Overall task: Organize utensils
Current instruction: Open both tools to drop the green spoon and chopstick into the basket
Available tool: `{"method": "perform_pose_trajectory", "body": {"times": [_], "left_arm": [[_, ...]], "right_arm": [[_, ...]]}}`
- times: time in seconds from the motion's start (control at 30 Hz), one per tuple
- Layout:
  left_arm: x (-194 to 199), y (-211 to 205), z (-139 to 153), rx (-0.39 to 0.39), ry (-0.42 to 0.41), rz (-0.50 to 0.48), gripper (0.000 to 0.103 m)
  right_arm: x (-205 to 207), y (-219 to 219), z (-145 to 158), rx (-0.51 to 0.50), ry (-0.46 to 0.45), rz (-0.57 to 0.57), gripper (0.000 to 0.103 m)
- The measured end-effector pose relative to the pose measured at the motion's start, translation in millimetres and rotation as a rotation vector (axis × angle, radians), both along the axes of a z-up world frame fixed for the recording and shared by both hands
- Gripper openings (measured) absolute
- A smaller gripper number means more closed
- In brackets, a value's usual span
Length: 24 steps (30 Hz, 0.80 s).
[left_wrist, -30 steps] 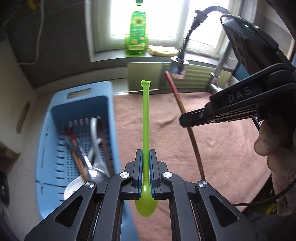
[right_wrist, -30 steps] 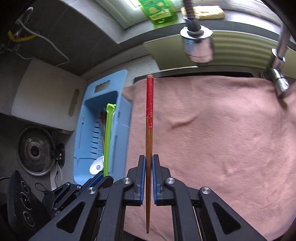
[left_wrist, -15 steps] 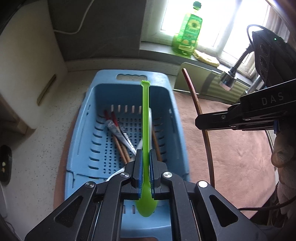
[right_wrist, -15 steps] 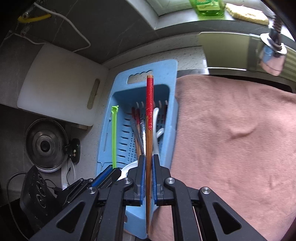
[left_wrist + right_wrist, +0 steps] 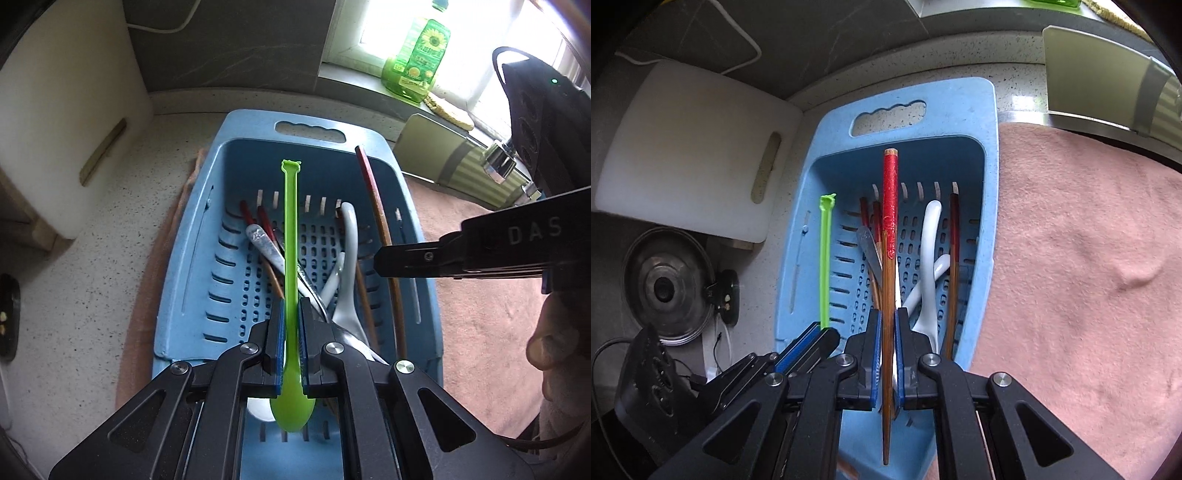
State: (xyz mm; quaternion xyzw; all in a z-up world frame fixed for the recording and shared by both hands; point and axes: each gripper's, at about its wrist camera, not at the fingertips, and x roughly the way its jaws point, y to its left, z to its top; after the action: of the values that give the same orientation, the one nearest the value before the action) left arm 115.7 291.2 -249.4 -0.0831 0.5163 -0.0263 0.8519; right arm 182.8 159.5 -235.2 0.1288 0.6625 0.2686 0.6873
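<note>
My left gripper (image 5: 290, 308) is shut on a green plastic spoon (image 5: 290, 236) and holds it above the blue slotted basket (image 5: 192, 236), handle pointing away. My right gripper (image 5: 887, 321) is shut on a red-tipped wooden chopstick (image 5: 888, 206) above the same basket (image 5: 988, 206). The basket holds red-tipped chopsticks (image 5: 955, 236), white spoons (image 5: 929, 258) and a metal spoon (image 5: 264, 245). The right gripper (image 5: 384, 258) and its chopstick (image 5: 373, 192) show at the right of the left wrist view. The green spoon (image 5: 824, 258) and the left gripper (image 5: 812, 341) show at the left of the right wrist view.
A white cutting board (image 5: 687, 151) leans left of the basket. A pink towel (image 5: 1089, 258) covers the surface to the right. A pot lid (image 5: 665, 288) lies at the far left. A green oil bottle (image 5: 417, 59) stands on the windowsill, a faucet head (image 5: 498, 166) beyond.
Both grippers have swung left from over the pink towel to over the blue basket, still holding the green spoon and the chopstick, and have come lower toward it.
</note>
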Motion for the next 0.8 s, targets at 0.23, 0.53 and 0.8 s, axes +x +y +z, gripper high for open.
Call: {"method": "perform_pose_trajectory", "body": {"times": [0.23,0.53,0.8], "left_arm": [[2,-1,-4,-0.001,0.011,-0.001,0.006],[-1,1,-1,0.008,0.009,0.023,0.018],[-10,-1,10,0.020,-0.015,0.044,0.018]], "right_arm": [[2,5,-4,-0.007,-0.003,0.020,0.007],[-1,-4,2,-0.004,-0.020,0.026,0.021],[-5,-15,16,0.014,-0.055,0.046,0.026]]}}
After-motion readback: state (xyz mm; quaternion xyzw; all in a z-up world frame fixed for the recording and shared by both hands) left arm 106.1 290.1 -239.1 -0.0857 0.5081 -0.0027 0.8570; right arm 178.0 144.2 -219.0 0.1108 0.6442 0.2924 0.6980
